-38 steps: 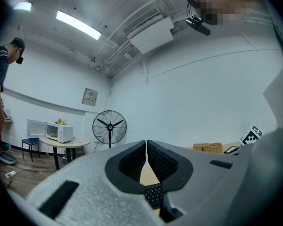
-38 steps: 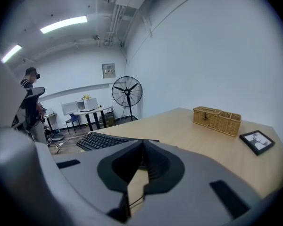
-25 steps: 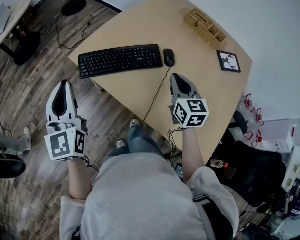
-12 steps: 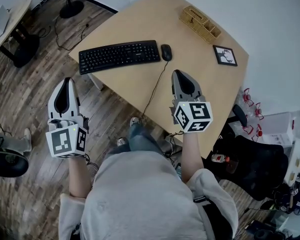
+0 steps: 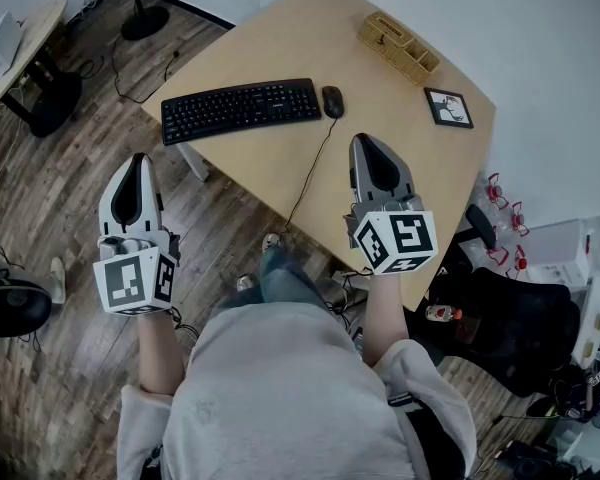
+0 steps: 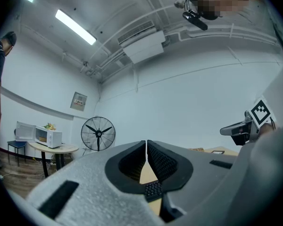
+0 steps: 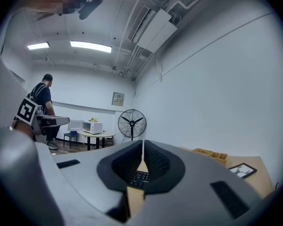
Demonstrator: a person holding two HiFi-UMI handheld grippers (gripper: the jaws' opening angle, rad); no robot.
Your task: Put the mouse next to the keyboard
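The wood floor (image 5: 50,198) fills the left of the head view, and the pale table (image 5: 380,168) juts in from the far right. The person stands at its near corner, grey top (image 5: 280,398) low in the frame, a black chair (image 5: 510,318) off to the right. Left gripper (image 5: 137,159) hangs out over the floor, near and left of the table, well apart from everything on it; its own view shows the claw pressed together with nothing in it. Right gripper (image 5: 364,139) sits above the near side of the table, claw likewise closed tight and empty, nose pointing at the far side. On the far-left part of the table lies the black keyboard (image 5: 242,109), its long side running left to right. Far right, close to the edge, there's a wooden organiser (image 5: 398,47), and nearer than that a small framed picture (image 5: 448,107) lying flat. And the mouse (image 5: 331,101): it lies just beside the keyboard's right end, a thin gap between them, well clear of both grippers. Its cable (image 5: 310,183) trails toward the near edge, passing left of the right gripper, and drops off the table.
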